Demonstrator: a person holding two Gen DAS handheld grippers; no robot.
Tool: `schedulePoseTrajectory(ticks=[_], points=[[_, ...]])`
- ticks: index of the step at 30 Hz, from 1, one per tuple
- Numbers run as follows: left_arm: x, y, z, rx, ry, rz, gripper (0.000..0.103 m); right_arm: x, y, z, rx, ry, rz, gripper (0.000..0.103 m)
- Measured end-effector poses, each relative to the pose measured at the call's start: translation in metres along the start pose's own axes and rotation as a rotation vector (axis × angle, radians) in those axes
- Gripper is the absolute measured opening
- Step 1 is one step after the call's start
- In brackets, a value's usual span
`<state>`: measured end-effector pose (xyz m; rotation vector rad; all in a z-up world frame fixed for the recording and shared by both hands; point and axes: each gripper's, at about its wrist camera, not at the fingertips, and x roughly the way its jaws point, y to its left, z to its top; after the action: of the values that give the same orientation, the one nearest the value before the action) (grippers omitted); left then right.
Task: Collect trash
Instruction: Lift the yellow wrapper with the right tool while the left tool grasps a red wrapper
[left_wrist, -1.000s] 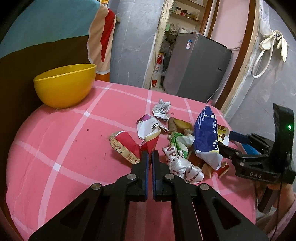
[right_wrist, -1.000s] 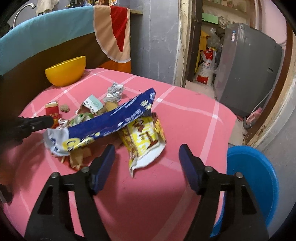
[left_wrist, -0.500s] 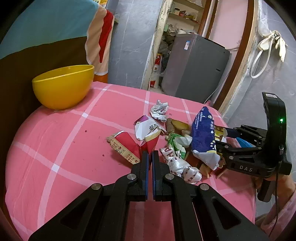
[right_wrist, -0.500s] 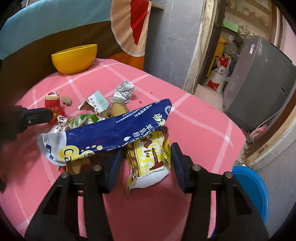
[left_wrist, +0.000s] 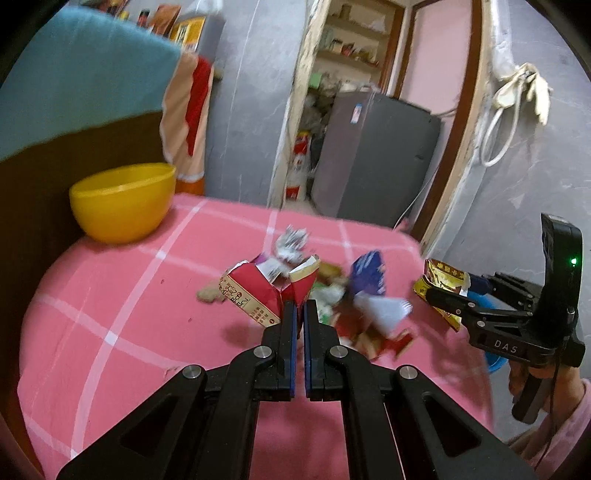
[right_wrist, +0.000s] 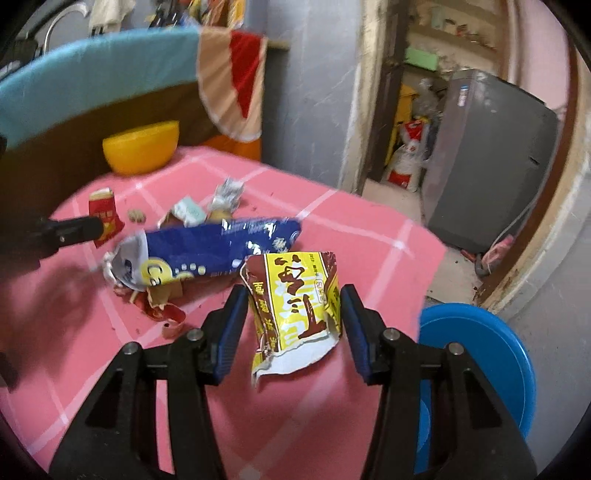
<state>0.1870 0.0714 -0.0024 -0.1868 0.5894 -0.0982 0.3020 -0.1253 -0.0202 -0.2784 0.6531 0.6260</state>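
Observation:
My left gripper (left_wrist: 299, 304) is shut on a torn red carton (left_wrist: 255, 291), which hangs just above the pink checked tablecloth (left_wrist: 110, 295). My right gripper (right_wrist: 293, 295) is shut on a yellow-and-brown snack wrapper (right_wrist: 295, 306), its pads pressing both edges; in the left wrist view that wrapper (left_wrist: 441, 277) is in the air at the table's right edge. A blue snack bag (right_wrist: 218, 251) lies on scraps in the middle of the table. Crumpled foil (right_wrist: 227, 192) lies behind it.
A yellow bowl (left_wrist: 122, 203) stands at the table's far left by a brown chair back. A blue bin (right_wrist: 480, 354) sits on the floor off the table's right edge. A grey appliance (right_wrist: 487, 177) stands beyond. Crumbs and a small brown scrap (left_wrist: 208, 293) dot the cloth.
My right gripper's jaws narrowed onto the yellow wrapper and pulled it out from under the blue bag, off the table. The left gripper rose with the red carton.

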Motion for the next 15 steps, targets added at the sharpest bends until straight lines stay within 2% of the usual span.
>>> schedulePoseTrajectory(ticks=[7, 12, 15], points=[[-0.022, -0.043, 0.017, 0.070, -0.150, -0.054, 0.002, -0.046, -0.011, 0.001, 0.082, -0.199, -0.036, 0.050], [-0.024, -0.079, 0.031, 0.118, -0.220, -0.119, 0.002, -0.084, -0.025, -0.001, 0.130, -0.362, -0.148, 0.050], [-0.019, -0.102, 0.039, 0.151, -0.241, -0.165, 0.002, -0.105, -0.041, -0.007, 0.171, -0.430, -0.226, 0.050]])
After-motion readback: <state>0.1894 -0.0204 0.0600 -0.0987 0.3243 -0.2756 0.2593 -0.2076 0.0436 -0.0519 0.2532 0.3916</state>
